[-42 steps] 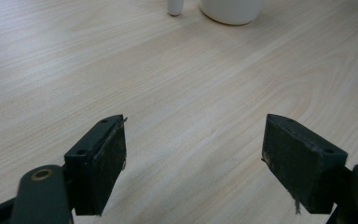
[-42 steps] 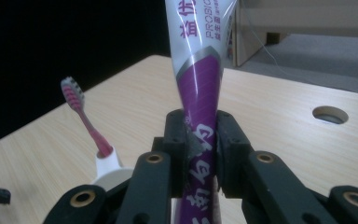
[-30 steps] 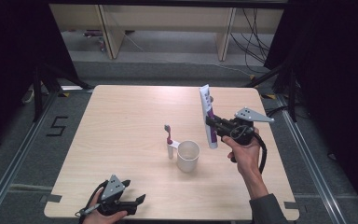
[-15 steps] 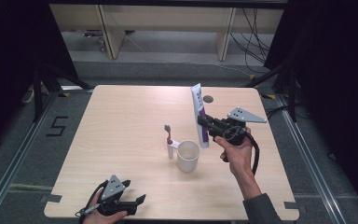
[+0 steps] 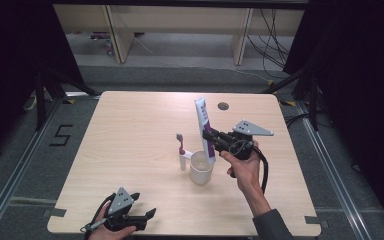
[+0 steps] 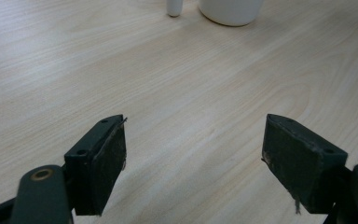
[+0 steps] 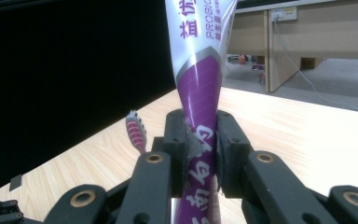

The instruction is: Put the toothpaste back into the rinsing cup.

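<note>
A purple and white toothpaste tube (image 5: 204, 126) stands upright in my right gripper (image 5: 211, 138), which is shut on its lower part, just above and right of a white cup (image 5: 201, 168). The right gripper view has both pads pressed on the tube (image 7: 200, 93). A toothbrush with a pink head (image 5: 181, 146) stands in a white holder left of the cup; its head (image 7: 135, 130) is past the jaws. My left gripper (image 5: 141, 216) rests at the table's front edge, jaws open, nothing between its pads (image 6: 108, 158).
The wooden table (image 5: 130, 130) has a round cable hole (image 5: 223, 106) at the back. The cup base (image 6: 230, 10) and holder foot (image 6: 174, 7) lie far ahead of the left gripper. Metal rails and dark floor surround the table.
My right hand has carried the tube leftward and slightly down, from right of the cup to just above its rim. The left gripper has stayed put.
</note>
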The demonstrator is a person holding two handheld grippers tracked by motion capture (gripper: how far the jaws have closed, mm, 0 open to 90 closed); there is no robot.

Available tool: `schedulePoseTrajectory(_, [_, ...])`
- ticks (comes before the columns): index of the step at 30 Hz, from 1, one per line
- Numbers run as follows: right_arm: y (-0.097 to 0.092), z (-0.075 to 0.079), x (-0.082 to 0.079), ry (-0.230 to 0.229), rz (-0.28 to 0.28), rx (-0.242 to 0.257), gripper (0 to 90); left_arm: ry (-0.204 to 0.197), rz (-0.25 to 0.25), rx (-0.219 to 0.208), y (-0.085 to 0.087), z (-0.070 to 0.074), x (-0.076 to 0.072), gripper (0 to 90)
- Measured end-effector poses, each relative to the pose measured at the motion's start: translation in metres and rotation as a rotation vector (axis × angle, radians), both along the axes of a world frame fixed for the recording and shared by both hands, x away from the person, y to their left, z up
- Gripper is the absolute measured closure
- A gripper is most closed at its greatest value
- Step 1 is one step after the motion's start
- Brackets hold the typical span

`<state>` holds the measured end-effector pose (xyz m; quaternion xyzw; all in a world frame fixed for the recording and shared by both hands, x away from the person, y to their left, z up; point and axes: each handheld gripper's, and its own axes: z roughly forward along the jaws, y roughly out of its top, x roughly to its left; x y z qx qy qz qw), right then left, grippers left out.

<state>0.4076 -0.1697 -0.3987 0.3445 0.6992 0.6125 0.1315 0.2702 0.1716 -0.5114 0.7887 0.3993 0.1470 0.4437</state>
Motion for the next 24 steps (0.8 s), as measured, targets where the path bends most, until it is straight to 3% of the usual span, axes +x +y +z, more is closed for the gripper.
schedulePoseTrajectory(2, [0.001, -0.002, -0.002, 0.016, 0.001, 0.002, 77.3, 0.000, -0.008, 0.005, 0.000, 0.000, 0.000, 21.3])
schedulePoseTrajectory(5, [0.003, -0.005, -0.002, 0.004, 0.013, -0.011, 77.3, 0.001, -0.011, 0.007, 0.000, 0.000, 0.000, 21.4])
schedulePoseTrajectory(7, [0.005, -0.007, -0.002, 0.011, 0.011, 0.008, 77.3, -0.001, -0.009, 0.002, 0.000, 0.000, 0.001, 21.3])
schedulePoseTrajectory(9, [0.005, -0.009, -0.002, 0.004, 0.012, -0.022, 77.3, 0.000, -0.003, 0.001, 0.000, 0.000, 0.000, 21.4])
schedulePoseTrajectory(13, [0.008, -0.014, -0.002, 0.008, 0.019, -0.005, 77.3, 0.000, -0.012, 0.003, 0.000, -0.001, 0.000, 21.3])
schedulePoseTrajectory(14, [0.008, -0.015, -0.002, 0.003, 0.014, -0.025, 77.3, 0.000, -0.014, 0.005, 0.000, -0.001, 0.000, 21.4])
schedulePoseTrajectory(17, [0.010, -0.019, -0.002, 0.018, 0.021, -0.006, 77.3, -0.001, -0.013, 0.004, 0.000, 0.000, 0.000, 21.4])
schedulePoseTrajectory(23, [0.011, -0.026, -0.002, 0.014, 0.026, -0.034, 77.3, -0.001, -0.011, 0.006, 0.001, 0.000, 0.000, 21.4])
schedulePoseTrajectory(24, [0.011, -0.028, -0.003, 0.017, 0.029, -0.016, 77.3, -0.001, -0.011, 0.007, 0.001, 0.000, 0.000, 21.4])
